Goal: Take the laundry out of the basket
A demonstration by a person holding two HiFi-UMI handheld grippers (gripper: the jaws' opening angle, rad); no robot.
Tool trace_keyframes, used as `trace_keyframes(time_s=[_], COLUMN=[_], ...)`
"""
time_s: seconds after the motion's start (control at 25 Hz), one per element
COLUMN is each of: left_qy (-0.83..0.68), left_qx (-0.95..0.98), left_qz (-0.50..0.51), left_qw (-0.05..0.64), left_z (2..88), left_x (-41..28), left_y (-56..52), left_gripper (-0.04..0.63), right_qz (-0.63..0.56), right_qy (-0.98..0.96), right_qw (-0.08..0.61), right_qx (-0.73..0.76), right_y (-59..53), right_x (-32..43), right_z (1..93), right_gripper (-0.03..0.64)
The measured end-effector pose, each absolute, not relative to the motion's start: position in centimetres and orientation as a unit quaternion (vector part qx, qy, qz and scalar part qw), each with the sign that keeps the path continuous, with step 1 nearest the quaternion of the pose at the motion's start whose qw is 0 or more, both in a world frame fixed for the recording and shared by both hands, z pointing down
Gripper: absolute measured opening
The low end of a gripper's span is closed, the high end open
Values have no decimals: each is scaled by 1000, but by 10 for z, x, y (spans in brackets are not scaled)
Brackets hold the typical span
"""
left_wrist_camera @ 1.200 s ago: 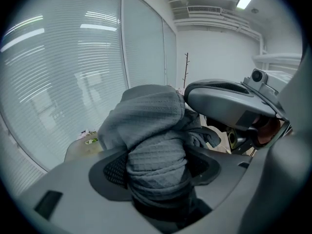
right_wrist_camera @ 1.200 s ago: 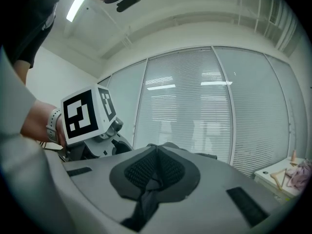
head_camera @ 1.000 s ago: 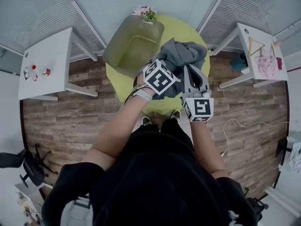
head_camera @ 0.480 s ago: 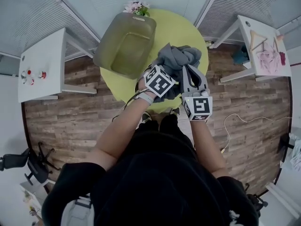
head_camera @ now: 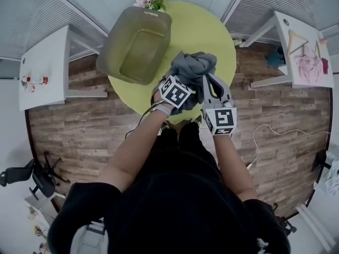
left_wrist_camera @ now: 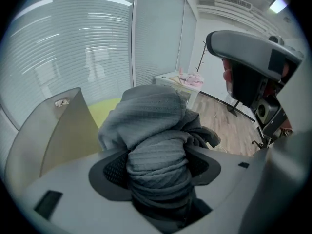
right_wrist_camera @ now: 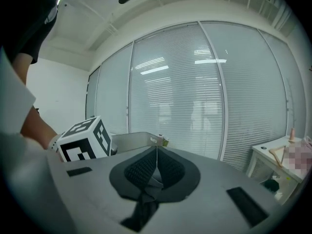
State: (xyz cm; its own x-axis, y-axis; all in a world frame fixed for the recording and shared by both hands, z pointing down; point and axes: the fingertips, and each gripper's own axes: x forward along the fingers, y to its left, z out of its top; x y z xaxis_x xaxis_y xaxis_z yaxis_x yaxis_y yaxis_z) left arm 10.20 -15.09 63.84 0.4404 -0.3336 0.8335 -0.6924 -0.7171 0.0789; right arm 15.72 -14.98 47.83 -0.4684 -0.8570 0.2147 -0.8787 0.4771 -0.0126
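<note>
The round yellow-green counter (head_camera: 209, 33) carries an olive laundry basket (head_camera: 108, 49), seemingly empty. The grey knitted garment (head_camera: 195, 66) is out of it, bunched just right of the basket over the counter's near edge. The left claw (left_wrist_camera: 158, 165), nearer the basket, stands wide, clamped on a thick roll. The right claw (right_wrist_camera: 155, 172) pinches a thin fold. The bare counter lies straight below.
</note>
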Motion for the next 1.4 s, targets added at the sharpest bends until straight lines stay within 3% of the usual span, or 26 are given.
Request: trace_keyframes(time_s=[1.4], left_qy=[-361], left_qx=[754], left_qz=[473], left_qw=[279], left_z=[771], left_x=[100], left_y=[-163], left_gripper=[316], right_qz=[120], right_qy=[-861], right_qw=[147], right_qx=[471], right_y=[-148], right_x=[186], right_z=[575], right_gripper=[23])
